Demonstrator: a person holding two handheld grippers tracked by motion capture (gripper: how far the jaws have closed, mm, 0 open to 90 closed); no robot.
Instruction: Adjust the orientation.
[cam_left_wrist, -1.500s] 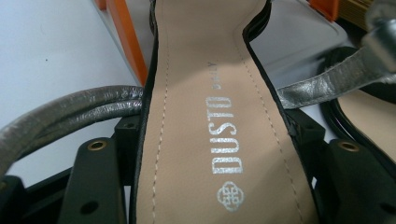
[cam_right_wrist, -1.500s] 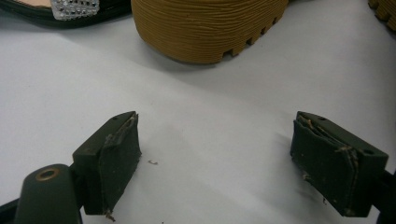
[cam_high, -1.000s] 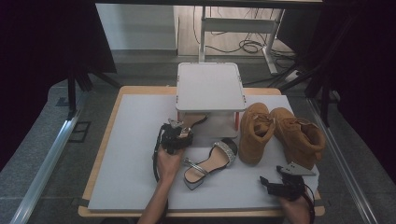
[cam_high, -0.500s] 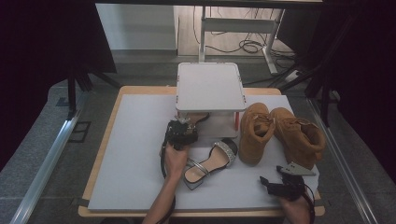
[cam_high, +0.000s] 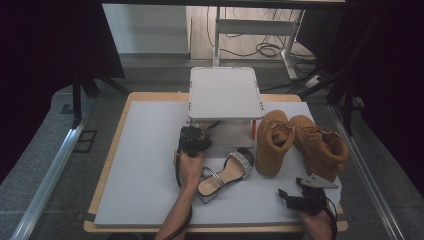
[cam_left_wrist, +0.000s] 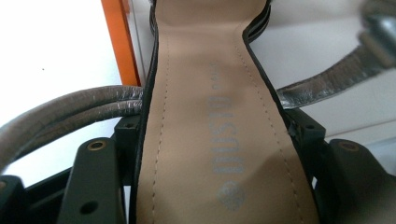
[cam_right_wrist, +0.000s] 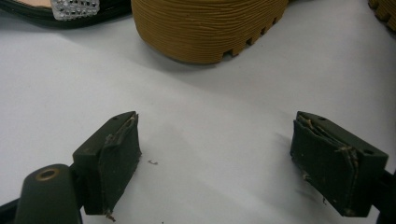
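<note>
Two grippers are at work, and I am partway through carrying a sandal (cam_left_wrist: 210, 140) toward the small white shelf (cam_high: 225, 92). My left gripper (cam_high: 194, 139) is clamped across the sandal's insole: in the left gripper view the tan footbed runs up between the two black jaws, with grey straps (cam_left_wrist: 70, 112) looping off to one side and an orange post (cam_left_wrist: 123, 42) of the shelf just ahead. The second sandal (cam_high: 225, 172) lies just behind and beside that gripper on the white mat (cam_high: 145, 175). My right gripper (cam_right_wrist: 229, 158) rests with jaws spread wide and nothing between them; ahead of it stand the ribbed sole of a tan boot (cam_right_wrist: 205, 28) and its mate (cam_high: 320, 147). I judge the step in hand to be placement. Next, I should ease the held sandal forward under the shelf top, keep it level, clear the post, then release.
</note>
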